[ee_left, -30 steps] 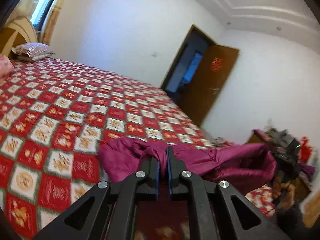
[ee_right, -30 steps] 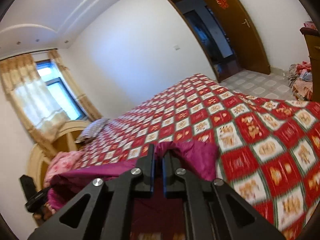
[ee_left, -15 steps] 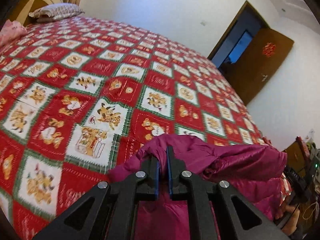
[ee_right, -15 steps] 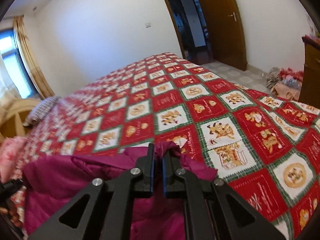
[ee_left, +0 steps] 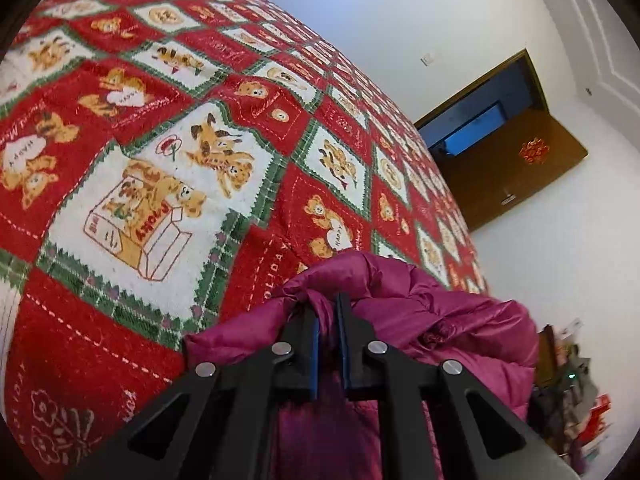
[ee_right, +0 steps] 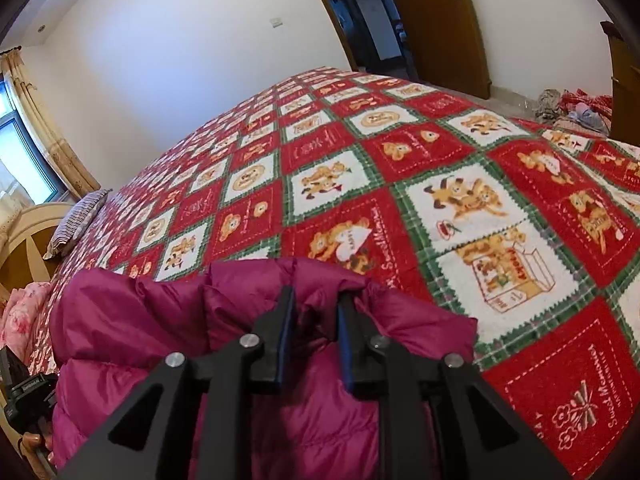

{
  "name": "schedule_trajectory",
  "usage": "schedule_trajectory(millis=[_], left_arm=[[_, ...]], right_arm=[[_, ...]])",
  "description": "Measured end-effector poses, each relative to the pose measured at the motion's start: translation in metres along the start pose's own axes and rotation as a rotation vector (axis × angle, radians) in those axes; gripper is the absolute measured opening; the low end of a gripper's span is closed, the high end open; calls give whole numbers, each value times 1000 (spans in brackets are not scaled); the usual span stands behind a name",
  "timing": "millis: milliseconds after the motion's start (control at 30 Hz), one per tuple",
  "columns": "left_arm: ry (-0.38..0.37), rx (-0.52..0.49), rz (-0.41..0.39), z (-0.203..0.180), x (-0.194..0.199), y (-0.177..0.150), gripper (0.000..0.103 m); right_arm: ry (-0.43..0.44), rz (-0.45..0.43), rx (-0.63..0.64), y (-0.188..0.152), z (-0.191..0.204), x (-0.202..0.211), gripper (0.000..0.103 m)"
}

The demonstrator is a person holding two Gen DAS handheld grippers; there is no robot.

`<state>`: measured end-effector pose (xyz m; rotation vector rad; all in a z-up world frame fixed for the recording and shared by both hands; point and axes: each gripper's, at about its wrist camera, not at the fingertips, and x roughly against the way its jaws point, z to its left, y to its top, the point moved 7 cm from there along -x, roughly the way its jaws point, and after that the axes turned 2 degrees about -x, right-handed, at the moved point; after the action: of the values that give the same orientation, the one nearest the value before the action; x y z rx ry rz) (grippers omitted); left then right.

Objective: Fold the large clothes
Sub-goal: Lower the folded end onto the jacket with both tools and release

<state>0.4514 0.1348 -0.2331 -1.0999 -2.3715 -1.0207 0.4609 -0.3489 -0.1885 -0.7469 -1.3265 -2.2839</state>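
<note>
Left wrist view: the left gripper [ee_left: 327, 306] pinched a fold of the magenta puffer jacket [ee_left: 452, 332], its fingers [ee_left: 310, 328] drawn narrow around the quilted fabric. The jacket bunched up around and beyond the fingers, lying on the bed [ee_left: 160, 128] near its foot edge, over a red, white and green bedspread printed with teddy bears. Past the bed's far side, an open wooden door [ee_left: 516, 172] carrying a red ornament stood against a white wall. A pile of clothes [ee_left: 576, 392] sat at the right edge of the frame, too blurred to make out.

Right wrist view: the right gripper [ee_right: 316, 304] sat over another part of the same jacket [ee_right: 132, 320], its fingers [ee_right: 286, 320] spread wider than the left pair, with a ridge of fabric between them; whether they gripped it could not be told. The jacket spread from the fingers toward the left, resting on the bedspread at the bed's [ee_right: 400, 168] near edge. A striped pillow [ee_right: 78, 220] lay at the head of the bed beside a wooden headboard [ee_right: 24, 248], with a pink quilt [ee_right: 20, 312] below it. A curtained window [ee_right: 24, 160] showed at the left, and a brown door [ee_right: 436, 20] stood beyond the bed's far corner.
</note>
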Motion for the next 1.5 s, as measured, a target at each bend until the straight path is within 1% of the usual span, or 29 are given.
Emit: schedule_trajectory(millis=[33,100,167,200,233,267,300,333,367,400,433,500,533,567,600,633,700,733,800,867,933,1000,1033,1133,1200,1267,1333,1400,1500], left_arm=[[-11,14,7,1,2,1,9],[-66,62,16,2,17,11,9],[-114,92,-15,0,36,26,10],[-123,105,-34,-1,46,34,12],[-112,124,-60,2,57,43,25],[-88,154,-97,5,72,54,51],[-72,175,-127,7,83,61,73],[-57,192,-167,8,97,67,77],[-46,173,-197,2,110,70,77],[-25,109,-192,-11,115,71,77],[7,46,-179,-22,114,69,77],[94,-123,-155,-53,105,58,77],[115,-173,-148,-64,100,53,77],[141,-251,-133,-81,93,44,77],[156,-304,-121,-93,86,36,77],[167,-373,-104,-113,70,22,77],[178,-459,-81,-142,43,1,77],[189,-485,-76,-146,37,-7,77],[263,-552,-94,-164,15,-25,77],[318,-598,-125,-172,1,-32,78],[394,-633,-136,-172,-18,-33,78],[424,-632,-123,-165,-31,-33,78],[431,-620,-108,-161,-37,-34,78],[415,-522,-38,-133,-58,-40,78],[377,-463,-30,-119,-63,-41,78],[366,-454,-35,-119,-66,-43,79],[375,-462,-38,-117,-71,-45,80],[387,-466,-38,-117,-75,-46,81],[386,-448,-28,-113,-82,-43,82]], right_arm=[[-1,1,-2,0,0,0,22],[2,1,-9,0,-1,1,23],[8,-2,-16,0,-1,2,24],[12,-4,-19,0,0,2,25],[13,-7,-22,0,-1,1,26],[15,-8,-24,1,-1,1,27],[17,-6,-26,2,-1,2,28],[18,-3,-30,3,0,2,31],[20,1,-36,5,0,5,36],[29,-3,-44,7,0,11,44],[46,-28,-55,11,1,24,55],[74,-109,-63,21,6,53,68],[66,-155,-43,26,11,70,67],[50,-169,4,30,20,82,63],[50,-158,66,31,35,87,41],[59,-131,124,30,50,86,23],[72,-83,234,25,90,85,22],[84,-79,260,24,102,83,22],[100,-65,311,17,131,74,22],[87,-43,326,9,147,53,22],[63,-6,327,2,147,25,22],[44,26,324,-7,141,-2,22],[41,35,323,-12,139,-9,22],[37,70,280,-24,126,-29,21],[69,84,230,-27,117,-34,20],[89,93,212,-27,114,-36,20],[100,107,202,-29,113,-39,20],[103,117,197,-31,112,-42,20],[91,125,198,-32,112,-46,20]])
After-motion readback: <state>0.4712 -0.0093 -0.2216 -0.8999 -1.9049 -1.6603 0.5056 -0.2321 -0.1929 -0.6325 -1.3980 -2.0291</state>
